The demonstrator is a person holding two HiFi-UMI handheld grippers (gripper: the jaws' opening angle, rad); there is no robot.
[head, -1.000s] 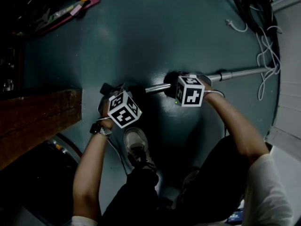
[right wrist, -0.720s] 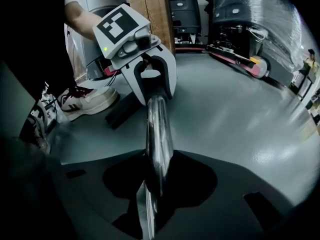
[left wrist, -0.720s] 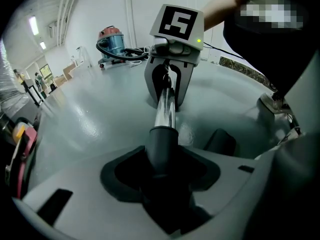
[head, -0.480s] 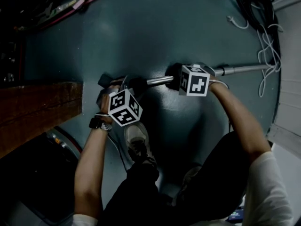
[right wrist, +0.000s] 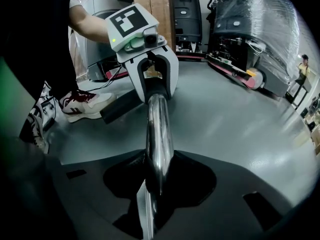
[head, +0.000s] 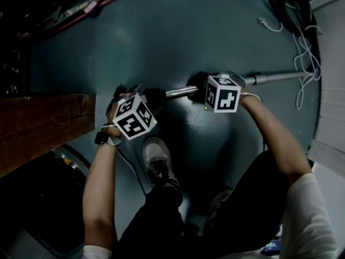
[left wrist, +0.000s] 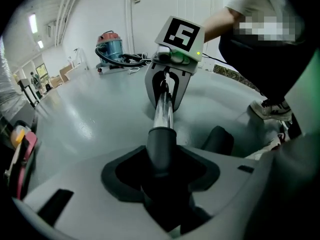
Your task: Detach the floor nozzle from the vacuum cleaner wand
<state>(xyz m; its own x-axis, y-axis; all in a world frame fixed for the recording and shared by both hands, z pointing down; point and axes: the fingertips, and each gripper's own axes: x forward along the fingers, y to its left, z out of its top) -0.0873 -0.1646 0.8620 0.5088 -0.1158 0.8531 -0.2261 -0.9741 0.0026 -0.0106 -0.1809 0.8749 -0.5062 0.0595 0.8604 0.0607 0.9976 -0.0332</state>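
Note:
The chrome wand runs across the dark floor from the right to a black collar near the middle. My left gripper is shut on that collar, which fills the gap between its jaws. In the right gripper view a dark flat piece, the floor nozzle, sticks out below the left gripper towards a shoe. My right gripper is shut on the chrome tube a short way along. Whether collar and tube have parted I cannot tell.
The person's shoe stands just below the wand. A wooden plank lies at the left, with tools at the top left and white cables at the right. A canister vacuum sits far back, and wrapped machines stand behind.
Both grippers and the wand have risen a little and moved up the picture. The left gripper has also shifted slightly left and rolled.

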